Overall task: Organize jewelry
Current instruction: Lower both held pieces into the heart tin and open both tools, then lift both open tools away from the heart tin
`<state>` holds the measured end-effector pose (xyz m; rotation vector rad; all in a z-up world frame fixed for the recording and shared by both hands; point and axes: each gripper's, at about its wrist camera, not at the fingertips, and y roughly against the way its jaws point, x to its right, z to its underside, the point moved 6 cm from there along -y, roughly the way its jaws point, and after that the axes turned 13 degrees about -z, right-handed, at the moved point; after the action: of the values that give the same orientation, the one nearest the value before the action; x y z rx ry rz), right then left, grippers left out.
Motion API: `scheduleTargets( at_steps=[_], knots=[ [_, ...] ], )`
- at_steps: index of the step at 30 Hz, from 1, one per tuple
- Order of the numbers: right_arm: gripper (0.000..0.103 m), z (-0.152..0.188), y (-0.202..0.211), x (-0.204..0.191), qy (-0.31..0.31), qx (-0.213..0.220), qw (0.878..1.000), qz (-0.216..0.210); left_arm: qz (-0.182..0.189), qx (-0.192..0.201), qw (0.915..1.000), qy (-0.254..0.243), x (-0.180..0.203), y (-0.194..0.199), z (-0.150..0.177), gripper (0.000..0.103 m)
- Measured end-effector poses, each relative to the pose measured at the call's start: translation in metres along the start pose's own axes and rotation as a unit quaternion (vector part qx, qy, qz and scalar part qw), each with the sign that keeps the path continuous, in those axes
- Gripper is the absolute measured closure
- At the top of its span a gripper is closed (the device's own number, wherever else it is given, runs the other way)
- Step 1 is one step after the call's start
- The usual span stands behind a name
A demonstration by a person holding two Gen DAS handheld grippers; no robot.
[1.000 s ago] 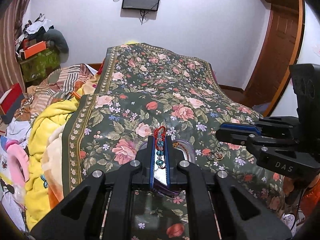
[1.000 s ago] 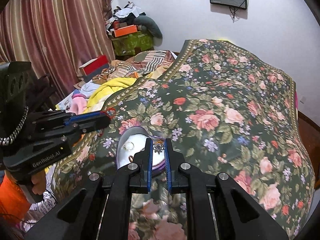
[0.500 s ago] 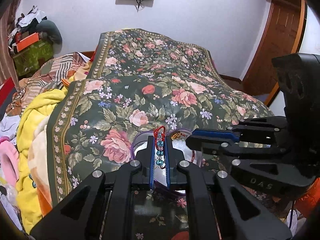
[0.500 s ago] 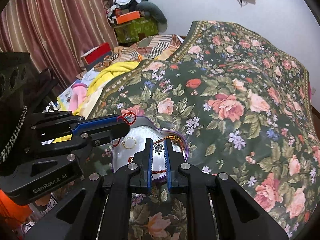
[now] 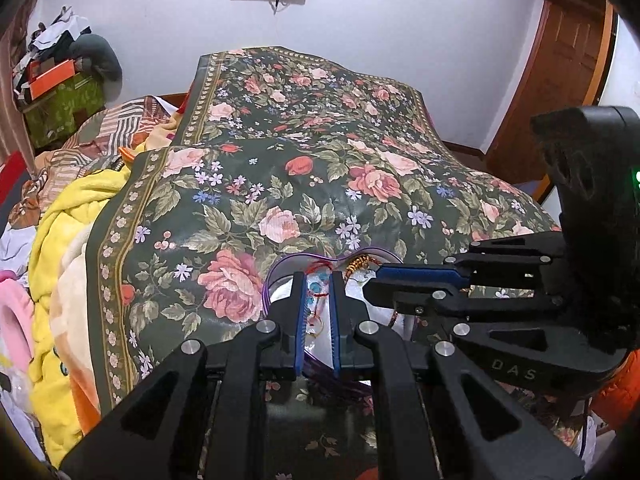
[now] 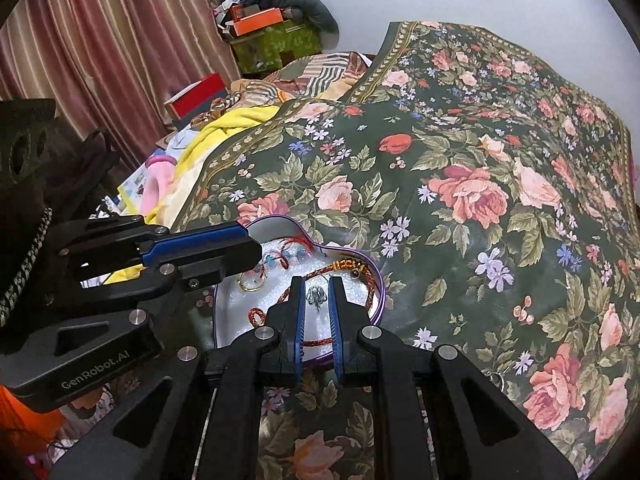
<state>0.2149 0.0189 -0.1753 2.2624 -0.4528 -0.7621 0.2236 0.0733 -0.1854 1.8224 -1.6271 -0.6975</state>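
A heart-shaped purple tin (image 6: 378, 280) with white lining sits on the floral bedspread. In it lie a red cord with blue beads (image 6: 280, 256), a gold ring (image 6: 252, 280) and a braided orange-gold bracelet (image 6: 344, 268). My left gripper (image 5: 318, 280) is over the tin, its jaws slightly apart, and the blue-bead cord (image 5: 316, 288) lies loose below them. My right gripper (image 6: 318, 284) hovers over the tin with a small silver piece (image 6: 317, 294) between its narrowly parted fingers; whether they grip it is unclear.
The floral bedspread (image 6: 480, 152) stretches far and right. Yellow and striped blankets (image 5: 60, 240) pile at the left. Boxes and clothes (image 6: 272, 28) stand by the curtain. A wooden door (image 5: 560, 60) is at the far right.
Both grippers moved forward and down over the tin. The left jaws opened a little and the blue-bead cord dropped from them into the tin.
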Motion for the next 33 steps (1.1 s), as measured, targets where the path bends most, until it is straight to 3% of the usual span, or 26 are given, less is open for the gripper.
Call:
scheduleTargets(
  at_steps=[5,13,18,22,28,33],
  knots=[
    [0.084,0.001,0.004,0.002,-0.009,-0.001,1.000,0.000,-0.007,0.000,1.0000,-0.003,-0.001,0.004,0.001,0.095],
    [0.083,-0.002,0.037,-0.002,0.000,0.027,0.999,0.017,-0.018,0.005,0.9997,0.015,-0.013,0.019,-0.003,0.095],
    [0.083,-0.002,0.073,-0.002,0.014,0.053,0.997,0.050,-0.024,0.014,0.9995,0.017,-0.007,0.031,-0.008,0.084],
    [0.082,0.005,0.100,0.005,0.017,0.068,0.994,0.078,-0.019,0.022,0.9996,0.005,0.009,0.042,-0.012,0.082],
    [0.071,0.026,0.131,0.028,-0.007,0.082,0.991,0.109,-0.003,0.028,0.9993,-0.025,0.049,0.054,-0.011,0.071],
    [0.071,0.045,0.146,0.043,-0.023,0.081,0.989,0.119,0.012,0.011,0.9984,-0.054,0.085,0.046,-0.004,0.070]
  ],
)
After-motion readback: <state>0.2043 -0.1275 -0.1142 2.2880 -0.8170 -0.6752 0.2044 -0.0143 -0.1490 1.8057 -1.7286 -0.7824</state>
